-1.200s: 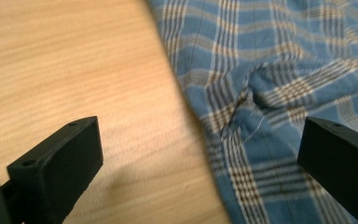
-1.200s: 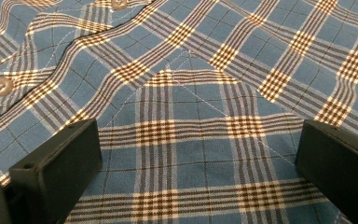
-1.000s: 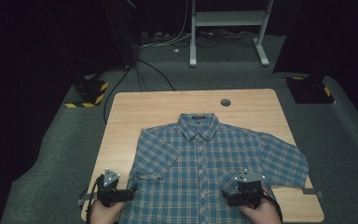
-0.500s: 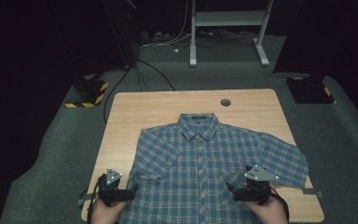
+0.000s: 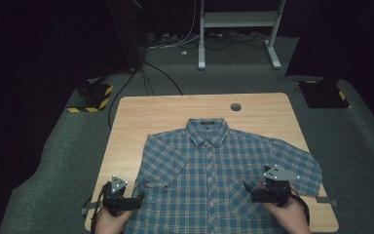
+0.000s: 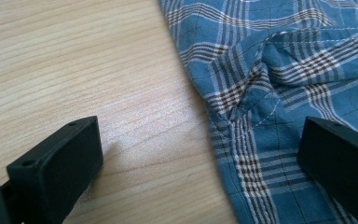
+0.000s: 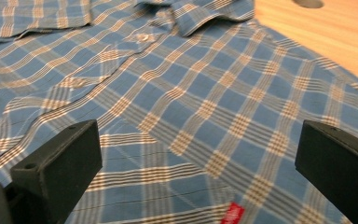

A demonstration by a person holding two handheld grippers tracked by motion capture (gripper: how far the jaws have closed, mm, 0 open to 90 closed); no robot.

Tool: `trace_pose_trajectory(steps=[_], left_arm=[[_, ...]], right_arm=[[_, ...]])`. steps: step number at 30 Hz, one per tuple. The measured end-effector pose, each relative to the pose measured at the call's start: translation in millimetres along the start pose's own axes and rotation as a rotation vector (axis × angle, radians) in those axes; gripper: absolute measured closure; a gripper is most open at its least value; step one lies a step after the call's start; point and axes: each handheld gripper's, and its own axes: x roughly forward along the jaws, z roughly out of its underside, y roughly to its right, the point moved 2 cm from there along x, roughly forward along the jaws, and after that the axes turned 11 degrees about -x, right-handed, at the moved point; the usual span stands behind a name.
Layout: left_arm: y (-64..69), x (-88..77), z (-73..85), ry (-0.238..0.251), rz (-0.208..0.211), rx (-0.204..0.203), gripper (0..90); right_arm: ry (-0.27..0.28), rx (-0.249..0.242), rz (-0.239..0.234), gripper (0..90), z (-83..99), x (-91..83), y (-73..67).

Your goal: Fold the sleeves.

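Both hand-held grippers, left [image 5: 137, 201] & right [image 5: 246, 187], are gaping wide over the shirt [image 5: 224, 170], risking pinching tabletop [image 6: 74, 60] w/o cloth.

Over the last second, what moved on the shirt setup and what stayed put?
The right gripper shifted outward, toward the right side of the shirt, and its grey plate tilted up; its jaws stand open over the chest fabric, holding nothing. The left gripper stayed at the shirt's left edge, jaws open, one over wood and one over cloth. Shirt flat and buttoned on the table, unchanged.
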Motion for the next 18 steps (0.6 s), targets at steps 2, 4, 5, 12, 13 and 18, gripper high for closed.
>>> trace_pose_trajectory(steps=[2,4,5,12,13,18], left_arm=[[0.0,0.0,0.0,0.0,0.0,0.0,0.2],[0.0,0.0,0.0,0.0,0.0,0.0,0.2],[0.0,0.0,0.0,0.0,0.0,0.0,0.2],[0.2,0.0,0.0,0.001,-0.001,0.0,0.2],[0.1,0.1,0.0,0.001,-0.001,0.0,0.2],[0.1,0.1,0.0,0.001,-0.001,0.0,0.2]], right_arm=[[-0.004,0.012,0.005,0.0,0.9,-1.2,5.8],[-0.009,0.012,0.017,0.0,2.2,-2.6,10.7],[-0.011,0.018,0.024,0.0,3.1,-3.4,14.0],[-0.03,0.05,0.057,0.0,10.0,-8.8,34.2],[-0.039,0.057,0.066,0.0,11.8,-9.5,37.3],[-0.05,0.065,0.096,0.0,18.1,-13.3,48.5]])
